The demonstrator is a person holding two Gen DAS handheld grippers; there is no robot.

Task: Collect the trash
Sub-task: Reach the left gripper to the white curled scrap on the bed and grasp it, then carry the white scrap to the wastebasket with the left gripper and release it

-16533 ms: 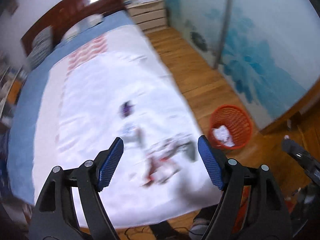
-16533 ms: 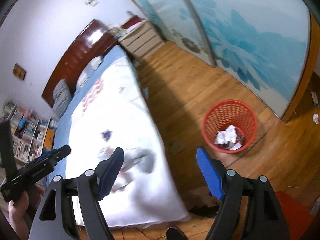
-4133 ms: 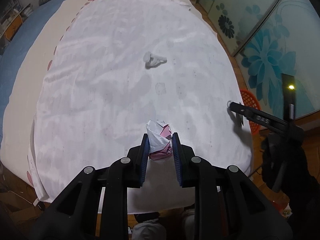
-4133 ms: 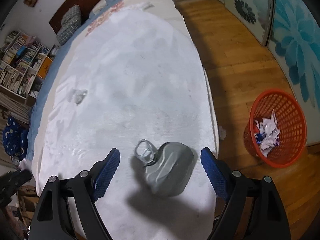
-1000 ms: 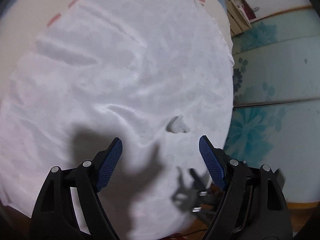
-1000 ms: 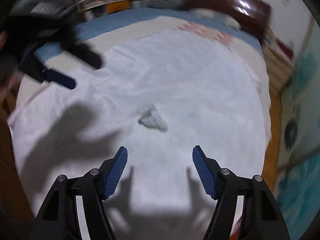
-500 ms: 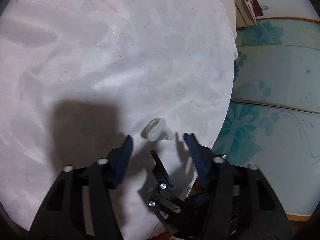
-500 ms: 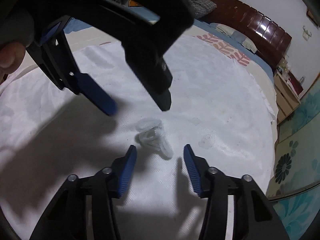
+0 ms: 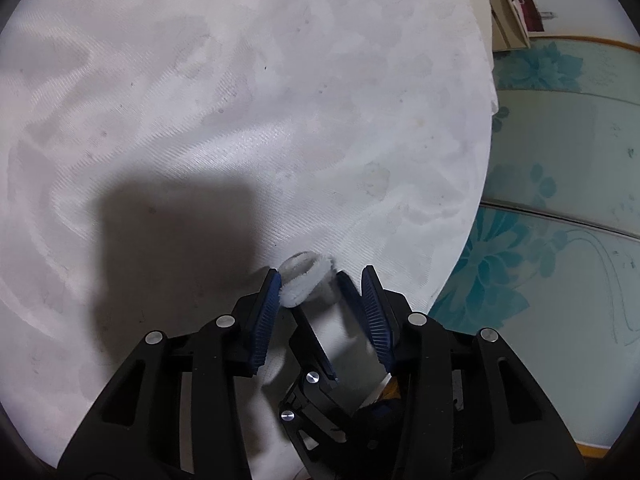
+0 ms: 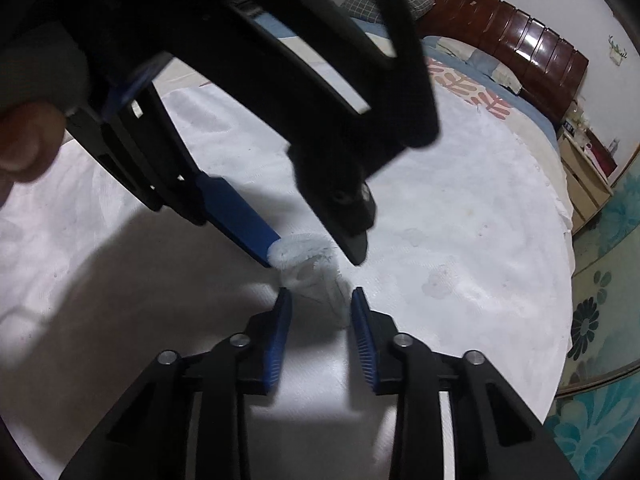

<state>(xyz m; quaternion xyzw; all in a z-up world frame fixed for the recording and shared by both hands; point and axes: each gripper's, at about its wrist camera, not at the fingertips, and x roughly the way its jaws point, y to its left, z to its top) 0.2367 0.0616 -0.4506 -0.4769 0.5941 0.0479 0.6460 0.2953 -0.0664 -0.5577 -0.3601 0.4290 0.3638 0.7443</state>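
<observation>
A small white sock-like piece of trash [image 9: 306, 283] lies on the white bedsheet [image 9: 280, 100]; it also shows in the right wrist view [image 10: 310, 270]. My left gripper [image 9: 320, 280] straddles one end of it, jaws narrowed, the left pad touching it. My right gripper [image 10: 322, 300] comes from the opposite side and straddles the other end, jaws narrowed close to it. Each gripper shows in the other's view, the left one [image 10: 312, 240] above the right. Whether either one grips it is unclear.
The bed's right edge [image 9: 476, 200] drops off toward blue floral sliding doors [image 9: 560, 240]. A dark wooden headboard [image 10: 520, 52], pillows and a bedside drawer unit [image 10: 580, 168] lie at the far end. A hand [image 10: 28, 144] holds the left gripper.
Both grippers have moved in on the white piece from opposite sides and narrowed their jaws around it. Earlier, the left held a crumpled paper and a crushed can lay before the right.
</observation>
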